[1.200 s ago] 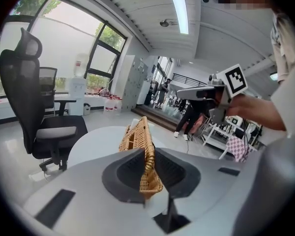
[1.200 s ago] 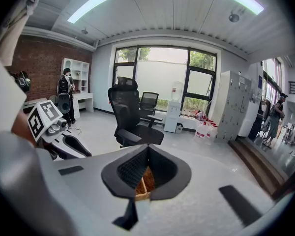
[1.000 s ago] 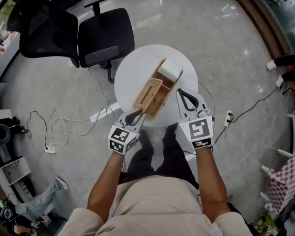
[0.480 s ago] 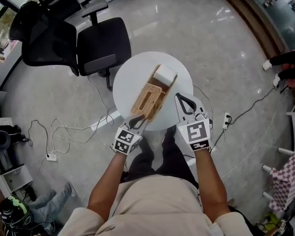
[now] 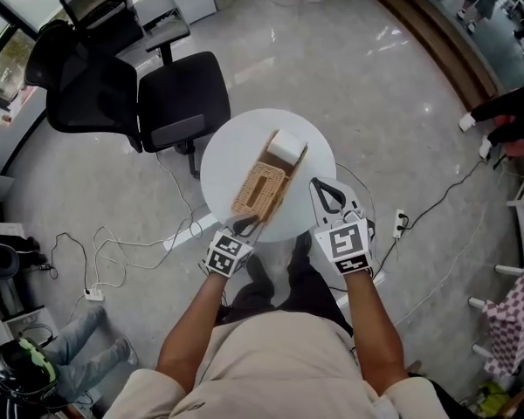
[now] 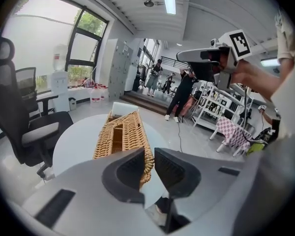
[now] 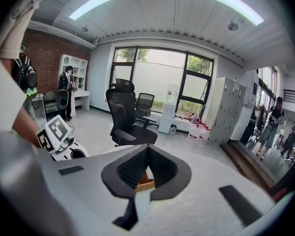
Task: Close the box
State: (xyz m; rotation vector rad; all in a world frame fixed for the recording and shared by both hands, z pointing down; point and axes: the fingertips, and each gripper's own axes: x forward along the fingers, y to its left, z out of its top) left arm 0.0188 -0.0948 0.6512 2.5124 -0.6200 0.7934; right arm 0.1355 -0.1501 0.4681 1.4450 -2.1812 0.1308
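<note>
Box (image 5: 264, 186) at centre of round table (image 5: 227, 151). Lid (image 6: 120, 136) lies low over box. Left gripper (image 6: 148, 157) pinching lid's near edge. Right gripper (image 7: 147, 156) has jaws pressed together, just beside box's right wall; contact with it unclear. Chair (image 5: 170, 90) beyond table.

Glossy grey floor (image 5: 375, 77), black office chair (image 5: 179, 85), large windows (image 7: 152, 77), brick wall (image 7: 42, 53), ceiling strip lights (image 7: 91, 5).

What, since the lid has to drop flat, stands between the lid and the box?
Possibly the white block at the box's far end, just past the tilted lid held by the left tongs. Whether it sits inside or behind the box can't be told. Nothing else shows in the way.
</note>
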